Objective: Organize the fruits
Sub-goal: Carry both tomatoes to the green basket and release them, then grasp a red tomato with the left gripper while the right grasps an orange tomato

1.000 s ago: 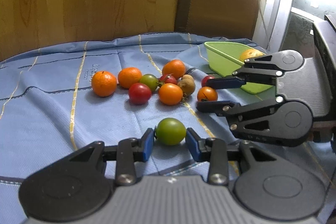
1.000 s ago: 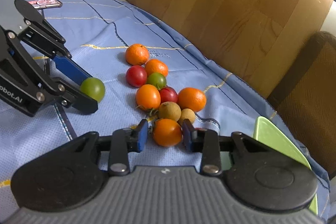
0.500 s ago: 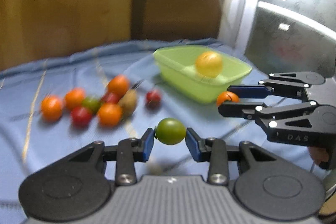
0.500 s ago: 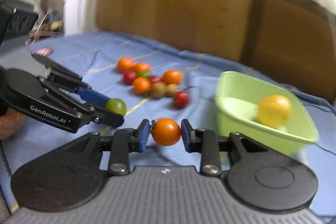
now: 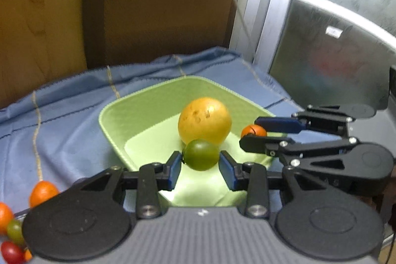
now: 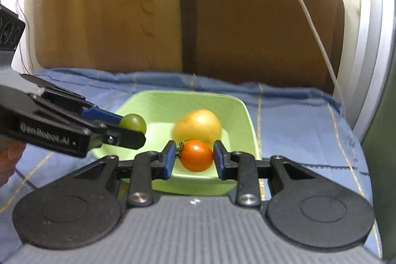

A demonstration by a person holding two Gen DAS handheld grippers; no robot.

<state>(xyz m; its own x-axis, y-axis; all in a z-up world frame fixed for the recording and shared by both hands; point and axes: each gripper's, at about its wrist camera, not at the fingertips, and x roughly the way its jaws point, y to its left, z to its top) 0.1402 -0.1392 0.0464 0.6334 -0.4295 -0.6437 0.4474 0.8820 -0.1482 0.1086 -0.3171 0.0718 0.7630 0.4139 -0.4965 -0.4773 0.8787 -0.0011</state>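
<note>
My left gripper (image 5: 200, 166) is shut on a green tomato (image 5: 201, 154) and holds it over the green bowl (image 5: 138, 100). My right gripper (image 6: 195, 160) is shut on an orange-red tomato (image 6: 196, 155) and holds it over the same bowl's near rim (image 6: 158, 97). A large yellow-orange fruit (image 5: 205, 121) lies in the bowl, just behind both tomatoes; it also shows in the right wrist view (image 6: 196, 125). The right gripper with its tomato (image 5: 253, 131) shows at the right of the left wrist view. The left gripper with the green tomato (image 6: 133, 123) shows at the left of the right wrist view.
The bowl stands on a blue cloth (image 5: 61, 130) with yellow lines. Several loose fruits (image 5: 43, 192) lie at the lower left of the left wrist view. A brown chair back (image 6: 259, 24) and a wooden panel (image 6: 111, 9) stand behind. A metal frame (image 5: 267, 16) is at the right.
Both grippers have swung from the fruit pile to the green bowl, carrying their tomatoes. The bowl and the yellow-orange fruit are now close and central in both views.
</note>
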